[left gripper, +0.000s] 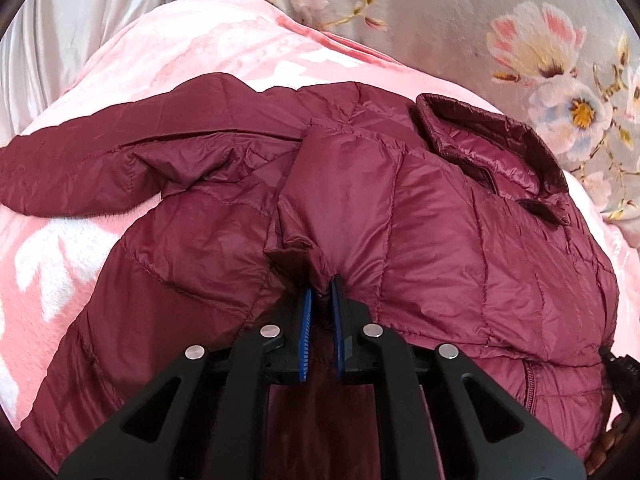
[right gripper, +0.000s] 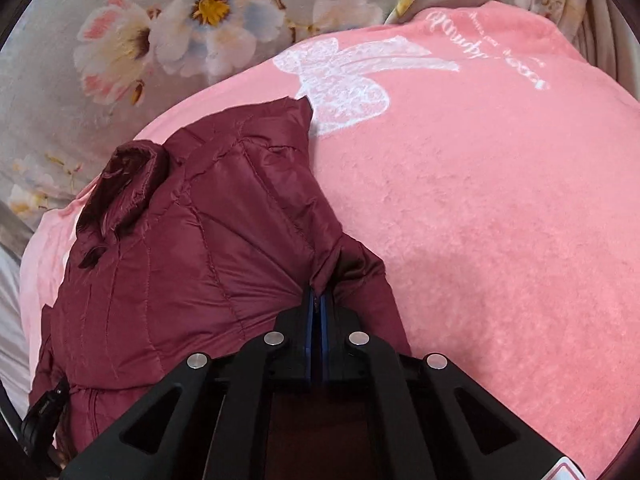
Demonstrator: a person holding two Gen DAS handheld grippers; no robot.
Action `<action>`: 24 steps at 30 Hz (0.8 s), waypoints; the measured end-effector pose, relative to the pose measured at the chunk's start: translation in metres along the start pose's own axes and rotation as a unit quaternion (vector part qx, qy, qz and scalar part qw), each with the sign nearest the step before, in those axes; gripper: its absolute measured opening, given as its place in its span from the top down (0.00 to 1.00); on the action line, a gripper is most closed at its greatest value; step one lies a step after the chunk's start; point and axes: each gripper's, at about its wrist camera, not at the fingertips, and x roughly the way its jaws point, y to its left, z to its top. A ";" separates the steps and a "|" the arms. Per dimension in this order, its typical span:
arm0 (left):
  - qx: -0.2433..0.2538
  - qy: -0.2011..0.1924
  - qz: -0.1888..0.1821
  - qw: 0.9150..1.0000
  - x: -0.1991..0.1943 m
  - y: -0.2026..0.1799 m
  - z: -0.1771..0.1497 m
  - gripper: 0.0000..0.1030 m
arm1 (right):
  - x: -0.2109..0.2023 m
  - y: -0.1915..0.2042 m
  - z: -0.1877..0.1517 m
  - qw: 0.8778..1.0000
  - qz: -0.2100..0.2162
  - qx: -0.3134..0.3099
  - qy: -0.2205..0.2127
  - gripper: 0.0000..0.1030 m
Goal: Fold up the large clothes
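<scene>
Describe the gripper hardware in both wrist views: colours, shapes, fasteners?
Both match. The left gripper and the right gripper have matte black angular linkage arms with triangular cutouts, four round silver pivot pins each, and blue ribbed pads on narrow black fingers. No cables or sleeves show.

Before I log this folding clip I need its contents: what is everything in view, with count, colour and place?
Jacket: one, maroon, quilted and puffy, lying on the blanket with its collar toward the floral sheet; one sleeve stretched out to the left in the left wrist view.
Blanket: one, pink fleece with white bow print and lettering, spread under the jacket.
Floral sheet: one, grey with pink and white flowers, beyond the blanket.
Grey cloth: plain folds at the far left corner of the left wrist view; count unclear.
Left gripper: one, black with blue pads, shut on a jacket fold.
Right gripper: one, black with blue pads, shut on the jacket's edge.
</scene>
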 end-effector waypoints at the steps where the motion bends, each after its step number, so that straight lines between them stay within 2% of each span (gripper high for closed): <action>1: 0.001 -0.001 0.000 1.000 0.000 0.000 0.000 0.91 | -0.010 -0.001 -0.004 1.000 -0.014 0.004 -0.017 0.98; 3: -0.001 -0.002 -0.003 1.000 0.000 0.000 0.000 0.91 | -0.040 0.010 -0.013 0.997 -0.035 -0.009 -0.068 0.91; 4: -0.001 -0.003 -0.002 1.000 0.000 0.000 0.000 0.91 | -0.055 0.024 -0.018 0.995 -0.025 -0.030 -0.093 0.90; 6: 0.001 -0.004 0.000 1.000 0.000 0.000 0.000 0.91 | -0.068 0.053 -0.025 0.992 0.012 -0.066 -0.102 0.89; 9: -0.004 -0.005 -0.004 1.000 -0.002 0.002 0.000 0.90 | -0.067 0.108 -0.041 0.985 0.069 -0.136 -0.079 0.89; 14: -0.017 -0.008 -0.014 1.000 -0.003 0.007 0.000 0.89 | -0.037 0.177 -0.071 0.972 0.090 -0.214 -0.038 0.90; 19: -0.017 -0.008 -0.013 1.000 -0.002 0.007 -0.001 0.89 | -0.001 0.189 -0.088 0.970 0.083 -0.227 0.012 0.91; 24: -0.015 -0.009 -0.012 1.000 -0.003 0.005 -0.001 0.88 | 0.017 0.181 -0.096 0.972 0.083 -0.219 0.036 0.93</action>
